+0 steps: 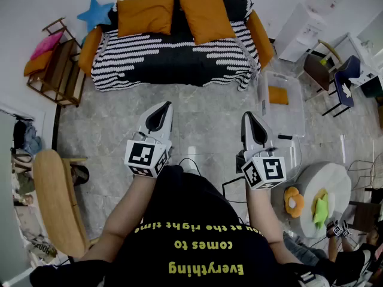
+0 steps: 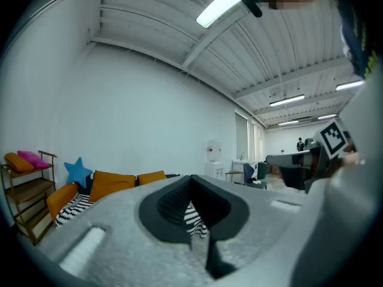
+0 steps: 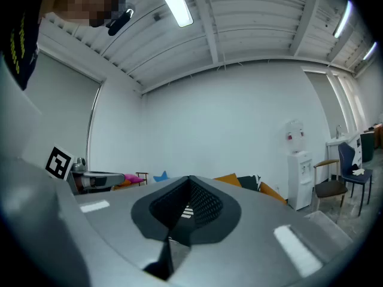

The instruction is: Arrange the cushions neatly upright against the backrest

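The person is standing back from the sofa and holding both grippers out towards it. The left gripper and the right gripper are each pinched fully together, with nothing between their jaws.

Four orange cushions are sitting well ahead of the tips. The left back cushion is leaning fairly square on the backrest, ahead of the left gripper. The right back cushion is sitting skewed, ahead and between the two grippers. The left arm cushion is slumping far out to the left gripper's outer side. The right arm cushion is leaning almost straight ahead of the right gripper.

They are looking plump, soft and light, and the woven covers are probably not slippery. A pinch would likely sink in, so the jaws would need to be opening wide. Taking a top corner or upper edge, filling and all, seems the best hold. A cushion held by one corner would probably be sagging and swinging.
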Tool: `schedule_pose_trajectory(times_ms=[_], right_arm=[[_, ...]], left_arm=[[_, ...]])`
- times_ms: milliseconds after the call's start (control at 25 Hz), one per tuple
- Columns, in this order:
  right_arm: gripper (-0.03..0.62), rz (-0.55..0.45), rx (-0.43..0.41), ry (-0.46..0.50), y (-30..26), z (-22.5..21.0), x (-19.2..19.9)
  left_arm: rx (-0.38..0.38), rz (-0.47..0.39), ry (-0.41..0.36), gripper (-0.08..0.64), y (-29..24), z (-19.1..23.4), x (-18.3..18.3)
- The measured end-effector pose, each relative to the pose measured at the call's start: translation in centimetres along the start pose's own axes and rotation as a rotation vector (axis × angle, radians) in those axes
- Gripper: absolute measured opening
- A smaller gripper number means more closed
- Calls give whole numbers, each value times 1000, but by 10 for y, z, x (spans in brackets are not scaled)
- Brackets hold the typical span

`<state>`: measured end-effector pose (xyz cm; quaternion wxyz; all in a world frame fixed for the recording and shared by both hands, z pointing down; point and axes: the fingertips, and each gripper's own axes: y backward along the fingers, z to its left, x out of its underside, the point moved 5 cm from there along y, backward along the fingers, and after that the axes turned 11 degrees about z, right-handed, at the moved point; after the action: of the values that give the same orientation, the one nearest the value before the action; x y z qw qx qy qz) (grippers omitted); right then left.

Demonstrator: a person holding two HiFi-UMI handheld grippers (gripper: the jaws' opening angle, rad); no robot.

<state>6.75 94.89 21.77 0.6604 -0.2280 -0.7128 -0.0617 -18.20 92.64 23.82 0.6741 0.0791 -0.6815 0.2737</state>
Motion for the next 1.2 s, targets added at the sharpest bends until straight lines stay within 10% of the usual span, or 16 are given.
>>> schedule_pose_trajectory(times_ms=[520, 1200], right_arm=[[20, 16, -46, -21, -5, 6, 8], [361, 44, -133, 13, -67, -5, 2]], left_arm=[[-24, -8, -2, 0, 3, 4, -2], [-13, 32, 29, 240, -61, 31, -12]])
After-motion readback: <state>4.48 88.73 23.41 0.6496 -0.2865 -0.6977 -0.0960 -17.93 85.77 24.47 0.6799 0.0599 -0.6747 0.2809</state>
